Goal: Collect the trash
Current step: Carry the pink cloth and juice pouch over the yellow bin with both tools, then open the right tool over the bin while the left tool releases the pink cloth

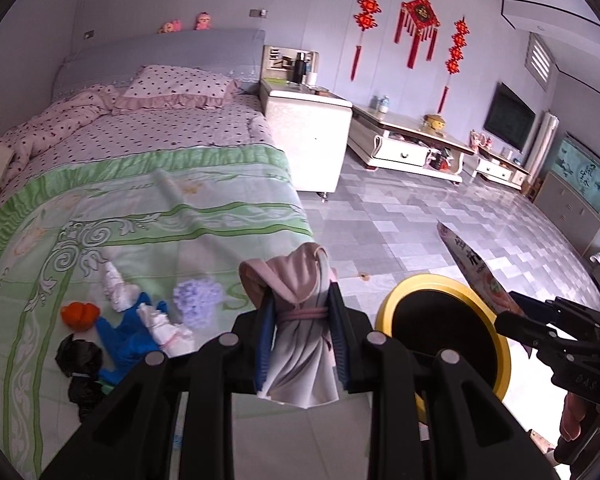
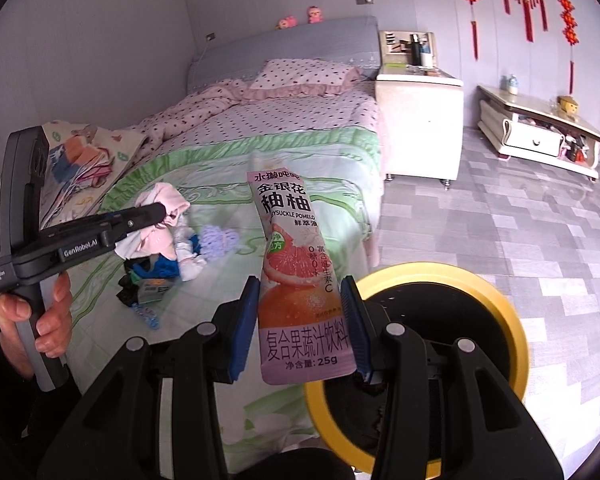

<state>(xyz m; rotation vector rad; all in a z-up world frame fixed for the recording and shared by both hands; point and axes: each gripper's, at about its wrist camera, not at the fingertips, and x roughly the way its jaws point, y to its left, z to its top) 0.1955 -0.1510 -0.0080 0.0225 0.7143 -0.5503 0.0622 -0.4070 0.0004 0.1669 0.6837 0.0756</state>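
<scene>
My left gripper (image 1: 302, 336) is shut on a pink and white cloth bundle (image 1: 300, 320) tied with a band, held over the bed's edge; it also shows in the right wrist view (image 2: 156, 232). My right gripper (image 2: 300, 320) is shut on a pomelo drink pouch (image 2: 296, 280) with Chinese print, held just left of and above a yellow-rimmed trash bin (image 2: 440, 360) with a black liner. The bin (image 1: 444, 332) stands on the floor by the bed. The pouch (image 1: 476, 268) shows above the bin's right side in the left wrist view.
On the green bedsheet (image 1: 140, 208) lie an orange scrap (image 1: 80, 316), a blue glove (image 1: 128, 340), white tissues (image 1: 118, 286), a lilac puff (image 1: 198, 300) and a black bag (image 1: 78, 360). A white nightstand (image 1: 312, 136) and grey tiled floor (image 1: 440, 224) are beyond.
</scene>
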